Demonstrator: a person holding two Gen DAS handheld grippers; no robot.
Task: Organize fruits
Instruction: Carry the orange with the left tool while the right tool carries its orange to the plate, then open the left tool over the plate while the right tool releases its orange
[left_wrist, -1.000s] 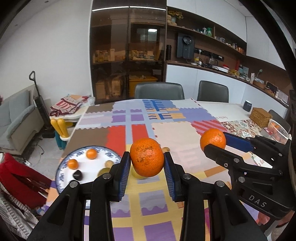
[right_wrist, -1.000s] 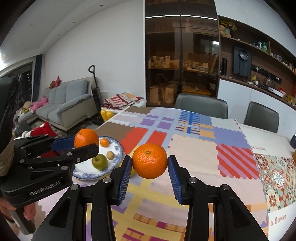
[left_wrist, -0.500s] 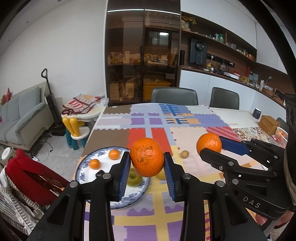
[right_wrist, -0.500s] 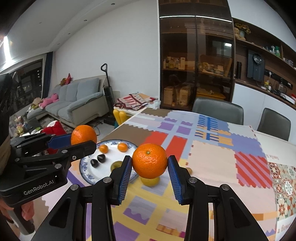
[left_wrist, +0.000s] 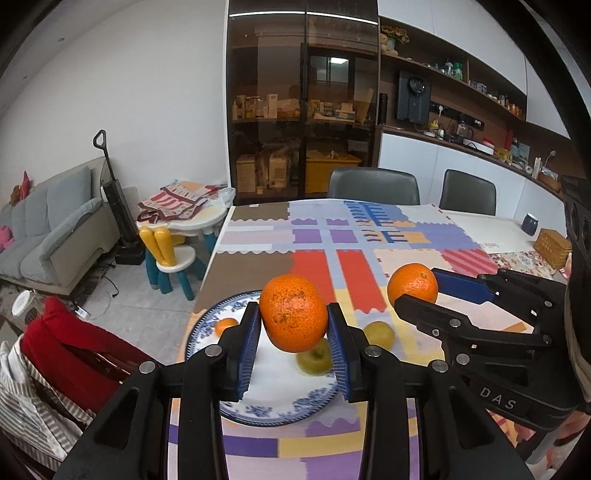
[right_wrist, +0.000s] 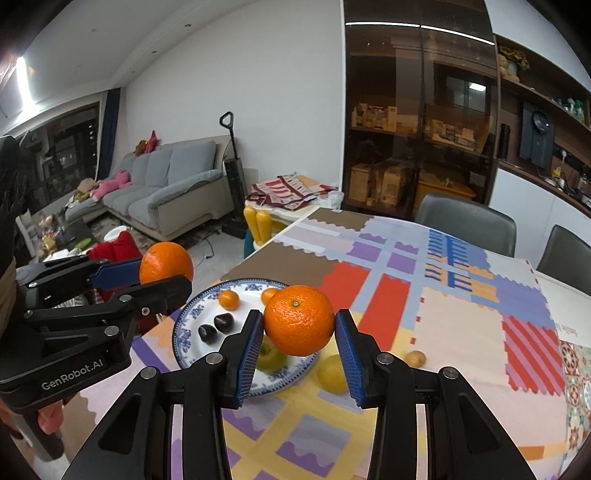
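My left gripper (left_wrist: 293, 334) is shut on an orange (left_wrist: 293, 317) and holds it above the blue-patterned plate (left_wrist: 236, 410). My right gripper (right_wrist: 299, 343) is shut on a second orange (right_wrist: 299, 319) above the plate's (right_wrist: 184, 339) right rim. Each gripper shows in the other's view, the right (left_wrist: 417, 293) and the left (right_wrist: 166, 275), each with its orange. On the plate lie a green apple (right_wrist: 269, 356), two small oranges (right_wrist: 229, 299) and two dark fruits (right_wrist: 216, 326).
A yellow fruit (right_wrist: 332, 373) and a small brown fruit (right_wrist: 415, 357) lie on the patchwork tablecloth (right_wrist: 461, 332) right of the plate. The table's left edge runs close to the plate. Chairs (left_wrist: 373, 184) stand at the far side. A wicker basket (left_wrist: 552, 247) sits far right.
Both grippers, each with its orange, have moved left towards the plate. The plate now lies under the left gripper and close under the right one.
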